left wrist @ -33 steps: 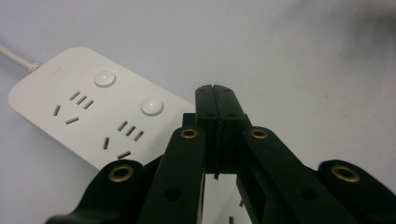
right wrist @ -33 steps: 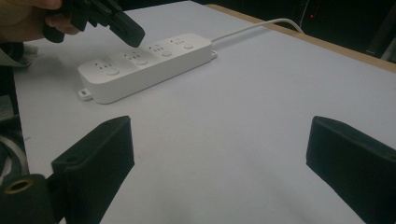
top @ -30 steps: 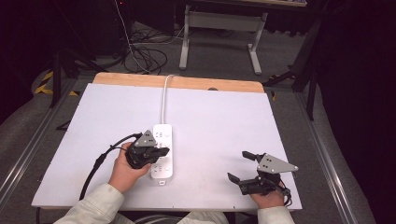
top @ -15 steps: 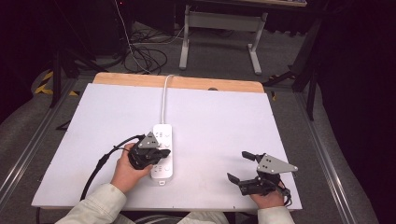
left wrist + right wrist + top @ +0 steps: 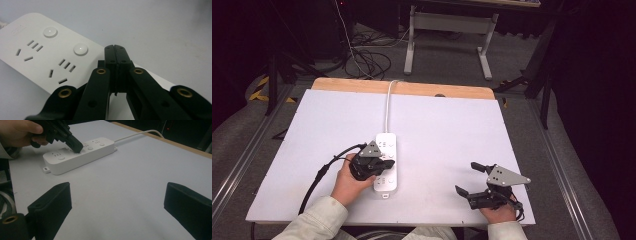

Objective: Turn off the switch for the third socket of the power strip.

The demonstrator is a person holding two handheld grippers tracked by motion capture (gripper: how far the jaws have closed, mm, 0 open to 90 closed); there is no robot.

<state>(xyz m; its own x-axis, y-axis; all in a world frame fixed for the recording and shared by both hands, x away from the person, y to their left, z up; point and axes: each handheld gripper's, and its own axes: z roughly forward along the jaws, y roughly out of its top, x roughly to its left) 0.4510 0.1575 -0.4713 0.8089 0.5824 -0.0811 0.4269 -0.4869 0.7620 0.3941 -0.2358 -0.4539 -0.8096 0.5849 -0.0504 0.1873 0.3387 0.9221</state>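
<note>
A white power strip [image 5: 386,142] lies lengthwise near the middle front of the white table, and its white cord [image 5: 387,107] runs to the back edge. My left gripper [image 5: 387,163] is shut with nothing between its jaws. Its tips rest on top of the strip, beside a round button [image 5: 80,49] and the sockets [image 5: 65,70]. In the right gripper view, the left gripper [image 5: 76,147] meets the strip [image 5: 96,147] about midway along. My right gripper [image 5: 466,177] sits open and empty at the front right, well apart from the strip, its fingers [image 5: 52,202] spread wide over bare table.
The white tabletop [image 5: 452,125] has a wooden strip [image 5: 422,90] along its back edge. A black cable [image 5: 318,178] trails from the left gripper toward the front left edge. Beyond the table are floor cables [image 5: 367,57] and a grey desk frame [image 5: 447,22].
</note>
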